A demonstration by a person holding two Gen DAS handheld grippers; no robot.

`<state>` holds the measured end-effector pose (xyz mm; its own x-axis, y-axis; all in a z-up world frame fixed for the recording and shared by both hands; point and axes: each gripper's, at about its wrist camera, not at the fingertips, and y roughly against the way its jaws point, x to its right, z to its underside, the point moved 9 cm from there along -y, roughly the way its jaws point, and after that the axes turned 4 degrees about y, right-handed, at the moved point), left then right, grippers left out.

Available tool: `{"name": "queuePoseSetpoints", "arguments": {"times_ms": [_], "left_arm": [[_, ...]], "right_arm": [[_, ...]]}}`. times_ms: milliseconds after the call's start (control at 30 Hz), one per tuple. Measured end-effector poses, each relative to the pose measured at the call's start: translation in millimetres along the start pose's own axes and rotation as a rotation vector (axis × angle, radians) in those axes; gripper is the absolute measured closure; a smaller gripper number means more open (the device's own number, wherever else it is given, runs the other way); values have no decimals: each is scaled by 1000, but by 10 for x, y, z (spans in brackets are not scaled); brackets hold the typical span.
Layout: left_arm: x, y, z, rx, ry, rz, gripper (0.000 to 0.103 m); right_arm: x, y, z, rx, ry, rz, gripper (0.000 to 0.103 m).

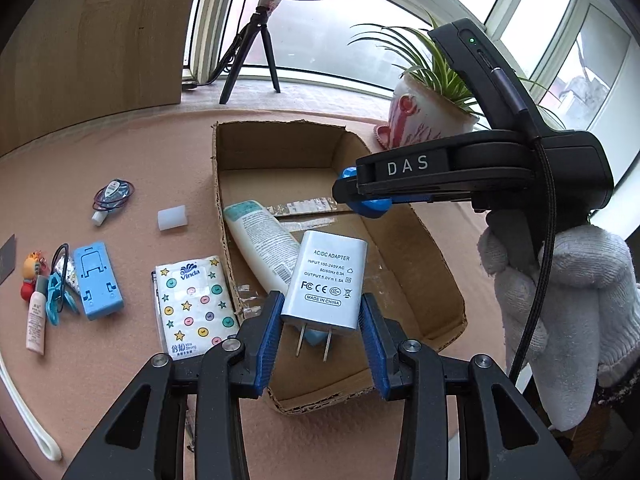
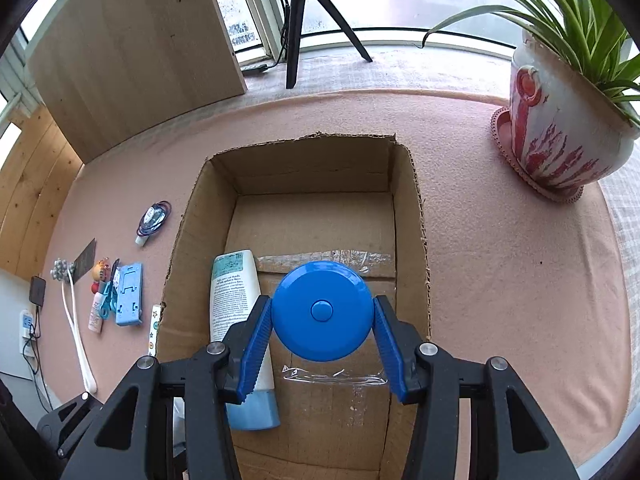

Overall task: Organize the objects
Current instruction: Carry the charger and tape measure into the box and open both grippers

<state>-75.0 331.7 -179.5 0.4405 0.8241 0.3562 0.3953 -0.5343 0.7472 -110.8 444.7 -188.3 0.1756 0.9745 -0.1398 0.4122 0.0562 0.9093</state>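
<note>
Pinching a white adapter [image 1: 324, 280] by its sides, the left gripper [image 1: 322, 316] holds it prongs-down over the near end of the box [image 1: 436, 256]. The right gripper [image 2: 320, 320] clamps a round blue case [image 2: 322, 310] above the box middle. A white tube [image 2: 236, 300] lies along the box's left wall.
</note>
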Motion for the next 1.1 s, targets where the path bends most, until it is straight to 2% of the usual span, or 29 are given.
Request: {"name": "queuePoseSetpoints", "arguments": {"times_ms": [33, 67, 100, 167, 367, 667, 867, 1100], "left_arm": [[18, -25, 4, -9, -3, 4, 61], [38, -35, 7, -14, -10, 5, 57], [47, -35, 5, -13, -13, -3, 46], [60, -12, -18, 1, -16, -3, 43], [71, 11, -33, 2, -8, 15, 43], [-30, 99, -83, 20, 9, 0, 43], [-266, 275, -81, 38, 40, -31, 43], [-777, 437, -73, 36, 104, -69, 42]], "right_arm": [[13, -5, -10, 0, -10, 2, 57], [27, -10, -18, -2, -24, -4, 56], [38, -24, -23, -11, -39, -13, 55], [76, -16, -22, -15, -69, -26, 48], [154, 51, -18, 1, -97, -12, 45], [89, 85, -45, 15, -92, -9, 44], [-110, 123, -76, 39, -52, -13, 44], [-475, 256, -71, 108, 31, 4, 44]]}}
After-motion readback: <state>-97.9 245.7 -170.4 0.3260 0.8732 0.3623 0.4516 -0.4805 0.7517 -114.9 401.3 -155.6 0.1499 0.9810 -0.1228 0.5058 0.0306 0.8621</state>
